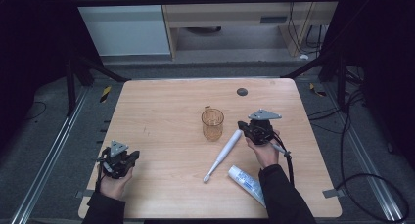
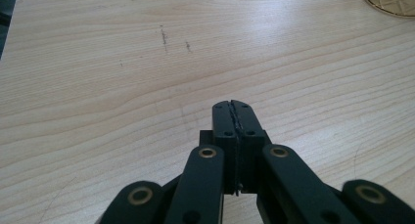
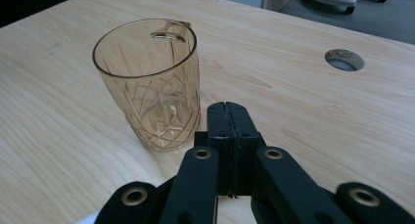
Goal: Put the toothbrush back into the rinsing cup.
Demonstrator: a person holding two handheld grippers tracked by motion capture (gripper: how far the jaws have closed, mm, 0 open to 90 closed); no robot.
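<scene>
High view: right gripper closed, empty, just beside toothbrush – handle end nearest, long axis slanting toward toothpaste; left gripper closed, empty, well apart.

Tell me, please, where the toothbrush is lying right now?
In the high view, the white toothbrush lies diagonally at the table's centre-right, between the amber glass and the toothpaste tube, just left of the right gripper.

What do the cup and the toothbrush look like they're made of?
Cup: clear amber glass or hard plastic; the table shows through, and cut diamond lines catch light. Toothbrush: probably smooth white plastic with an even matte look, though too small to be sure.
</scene>
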